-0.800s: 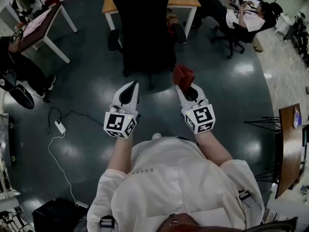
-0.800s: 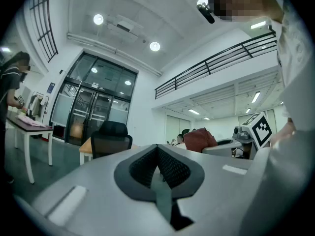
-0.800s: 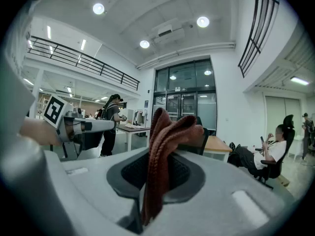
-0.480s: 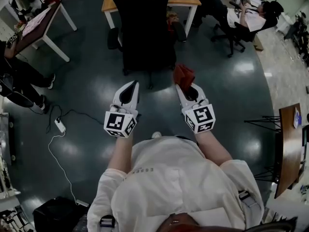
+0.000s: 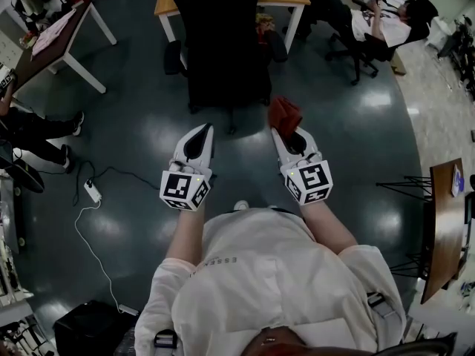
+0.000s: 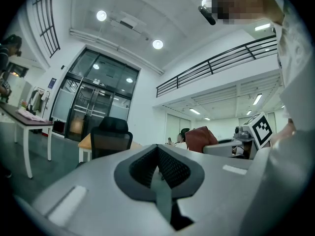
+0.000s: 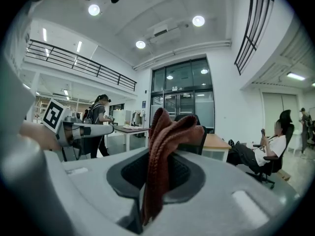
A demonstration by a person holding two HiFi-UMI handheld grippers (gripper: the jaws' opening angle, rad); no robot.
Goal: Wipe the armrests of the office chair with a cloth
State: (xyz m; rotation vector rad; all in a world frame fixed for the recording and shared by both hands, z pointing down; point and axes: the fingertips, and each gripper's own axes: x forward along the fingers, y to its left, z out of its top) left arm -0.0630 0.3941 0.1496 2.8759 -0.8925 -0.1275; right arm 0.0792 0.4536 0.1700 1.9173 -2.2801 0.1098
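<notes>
Right gripper (image 5: 292, 136) clamps cloth (image 5: 283, 116); office chair (image 5: 223, 43) apart.

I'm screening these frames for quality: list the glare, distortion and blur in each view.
Head view: dim overall, bright patches glare on the glossy floor, and the office chair is nearly black with its detail lost. Left gripper view: fisheye with dark corners, ceiling lights blown out. Right gripper view: same fisheye vignette, cloth sharp up close.

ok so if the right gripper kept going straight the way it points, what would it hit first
Most likely the black office chair, near its armrest on that side. The right gripper, shut on the red-brown knitted cloth, points at it with nothing between; depth is unclear.
</notes>
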